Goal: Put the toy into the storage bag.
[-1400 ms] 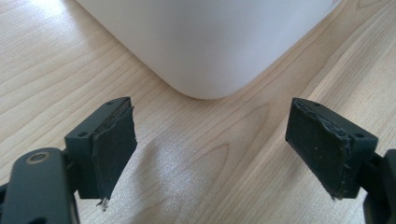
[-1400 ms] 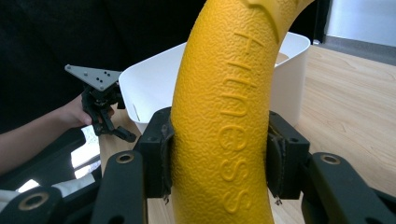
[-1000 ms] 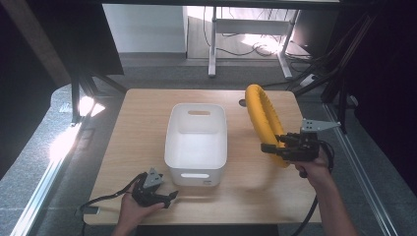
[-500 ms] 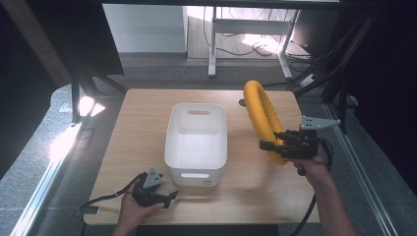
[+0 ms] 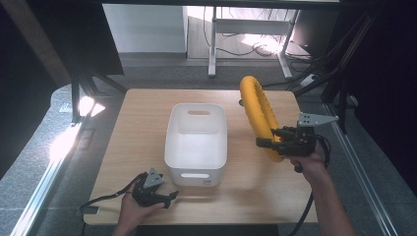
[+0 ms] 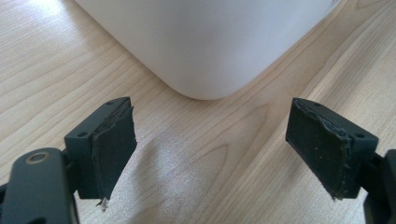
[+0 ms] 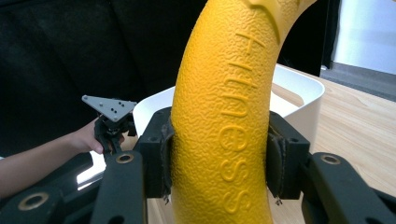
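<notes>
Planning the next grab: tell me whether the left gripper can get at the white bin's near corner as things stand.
Probably yes: the left gripper is open, the white bin corner sits just ahead between its jaws, and bare table lies between.

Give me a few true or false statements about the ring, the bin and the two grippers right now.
1. The right gripper is shut on the yellow ring. True.
2. The ring lies flat inside the white bin. False: it is held up, right of the bin.
3. The left gripper is open. True.
4. The left gripper grips the bin's corner. False: its jaws are apart, short of the corner.
</notes>
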`<state>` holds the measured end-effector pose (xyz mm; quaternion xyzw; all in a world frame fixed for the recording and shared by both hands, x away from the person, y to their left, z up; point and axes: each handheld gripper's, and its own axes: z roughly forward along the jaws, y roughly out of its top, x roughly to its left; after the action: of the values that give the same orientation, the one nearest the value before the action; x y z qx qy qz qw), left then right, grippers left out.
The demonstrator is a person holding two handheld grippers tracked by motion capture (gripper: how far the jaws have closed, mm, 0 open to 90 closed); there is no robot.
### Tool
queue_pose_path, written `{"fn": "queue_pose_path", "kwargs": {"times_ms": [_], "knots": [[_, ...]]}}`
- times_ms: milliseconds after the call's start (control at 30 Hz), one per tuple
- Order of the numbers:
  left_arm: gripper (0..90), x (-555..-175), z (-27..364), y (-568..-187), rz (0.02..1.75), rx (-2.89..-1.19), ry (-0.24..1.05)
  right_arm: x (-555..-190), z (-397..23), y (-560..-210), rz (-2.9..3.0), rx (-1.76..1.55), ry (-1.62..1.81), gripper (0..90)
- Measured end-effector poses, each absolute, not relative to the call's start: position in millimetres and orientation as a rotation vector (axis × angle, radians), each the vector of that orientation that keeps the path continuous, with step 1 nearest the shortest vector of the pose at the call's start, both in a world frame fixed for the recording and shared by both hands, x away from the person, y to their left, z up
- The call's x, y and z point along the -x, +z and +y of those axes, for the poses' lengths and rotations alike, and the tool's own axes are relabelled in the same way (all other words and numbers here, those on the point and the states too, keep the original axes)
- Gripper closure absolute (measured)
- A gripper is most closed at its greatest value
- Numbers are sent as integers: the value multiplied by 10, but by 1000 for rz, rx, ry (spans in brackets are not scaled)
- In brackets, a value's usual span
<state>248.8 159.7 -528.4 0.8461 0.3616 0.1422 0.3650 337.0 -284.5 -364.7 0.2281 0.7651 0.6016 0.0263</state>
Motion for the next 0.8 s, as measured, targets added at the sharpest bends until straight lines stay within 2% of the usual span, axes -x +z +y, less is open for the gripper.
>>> {"fn": "queue_pose_path", "kwargs": {"times_ms": [800], "knots": [[160,-2488,1601,-5281,928,-2178,367,-3429,-2651,-3491,2332,-650,1951,508]]}}
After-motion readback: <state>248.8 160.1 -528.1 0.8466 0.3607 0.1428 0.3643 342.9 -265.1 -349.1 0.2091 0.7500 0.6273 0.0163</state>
